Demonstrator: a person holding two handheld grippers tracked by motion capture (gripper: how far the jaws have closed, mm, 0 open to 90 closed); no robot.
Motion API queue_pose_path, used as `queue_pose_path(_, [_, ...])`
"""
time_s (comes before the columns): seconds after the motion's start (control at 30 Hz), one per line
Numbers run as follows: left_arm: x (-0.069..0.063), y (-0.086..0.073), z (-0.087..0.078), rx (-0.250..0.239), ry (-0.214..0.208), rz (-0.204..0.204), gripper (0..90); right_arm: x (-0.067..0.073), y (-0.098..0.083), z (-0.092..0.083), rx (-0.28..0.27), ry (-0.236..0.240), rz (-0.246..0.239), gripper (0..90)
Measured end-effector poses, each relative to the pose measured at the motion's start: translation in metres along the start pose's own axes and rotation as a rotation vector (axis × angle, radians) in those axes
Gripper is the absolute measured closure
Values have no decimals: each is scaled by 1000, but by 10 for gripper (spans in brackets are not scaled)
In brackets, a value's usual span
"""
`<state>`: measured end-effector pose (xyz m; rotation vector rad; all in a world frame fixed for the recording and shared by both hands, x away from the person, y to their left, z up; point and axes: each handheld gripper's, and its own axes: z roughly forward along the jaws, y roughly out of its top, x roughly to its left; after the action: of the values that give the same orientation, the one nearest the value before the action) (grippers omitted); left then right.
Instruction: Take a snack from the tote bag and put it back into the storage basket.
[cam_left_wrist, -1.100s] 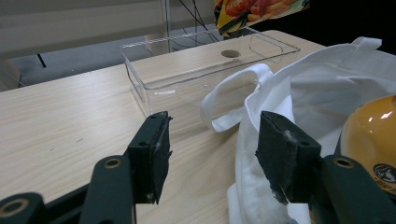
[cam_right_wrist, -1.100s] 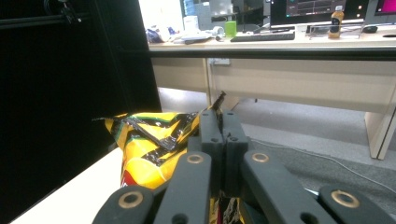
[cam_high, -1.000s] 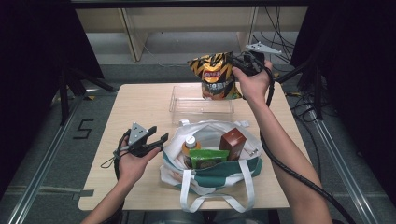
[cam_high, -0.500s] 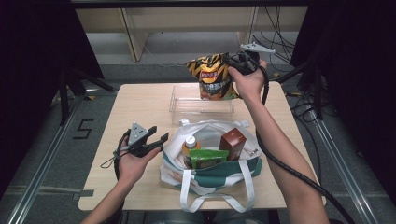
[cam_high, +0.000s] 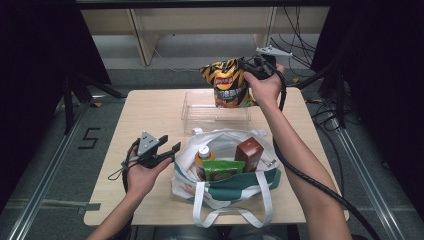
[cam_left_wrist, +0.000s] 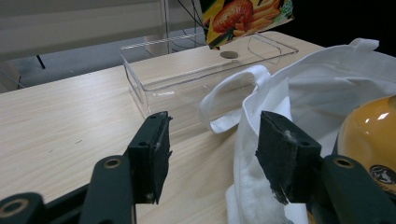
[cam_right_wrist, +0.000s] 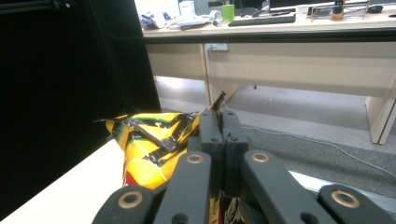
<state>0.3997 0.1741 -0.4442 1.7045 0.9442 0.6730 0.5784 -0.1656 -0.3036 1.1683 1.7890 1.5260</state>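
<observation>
While the left gripper (cam_high: 167, 148) rests in the hand low over the table (cam_high: 150, 112), its fingers (cam_left_wrist: 152, 154) stand wide apart with nothing between them, just beside the left rim of the tote (cam_high: 225, 185). From the left gripper view those fingers frame bare table and the tote's white cloth (cam_left_wrist: 275, 107), with an orange bottle (cam_left_wrist: 373, 135) at the right edge. In the tote, the bottle (cam_high: 204, 155) stands at the left, a green packet (cam_high: 220, 170) lies in front and a brown carton (cam_high: 250, 154) stands upright at the right. Beyond the tote lies a clear bin (cam_high: 200, 112), empty as far as can be seen. Above its right part hangs the chip bag (cam_high: 230, 85), clear of the table, pinched at its top edge by the right gripper (cam_high: 248, 70). From the right gripper view the fingers (cam_right_wrist: 212, 135) are pressed tight together on the bag's (cam_right_wrist: 144, 149) crumpled top.
</observation>
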Motion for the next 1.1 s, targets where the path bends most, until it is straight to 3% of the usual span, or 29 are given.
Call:
queue_pose_path(0.27, [-1,0,0,2,-2,-4,436,4,0,3,0,4,11,900])
queue_pose_path(0.33, [-1,-1,0,2,-2,-6,436,4,1,4,1,13,-8,900])
queue_pose_path(0.37, [0,-1,1,-6,-11,-1,436,5,2,4,4,9,10,900])
queue_pose_path(0.4, [-1,-1,1,2,-3,-6,436,4,2,5,-4,9,-10,900])
queue_pose_path(0.53, [0,-1,1,-7,-12,-3,436,8,5,7,0,8,-6,900])
queue_pose_path(0.57, [0,-1,1,-5,-11,0,436,7,6,9,-6,20,-33,900])
queue_pose_path(0.6, [-1,-1,1,4,-4,1,436,10,6,8,0,14,4,900])
queue_pose_path(0.87, [-1,0,0,0,-4,-5,436,10,9,10,-6,16,-14,900])
queue_pose_path(1.1, [-2,0,0,-1,-5,4,435,11,8,12,1,16,15,900])
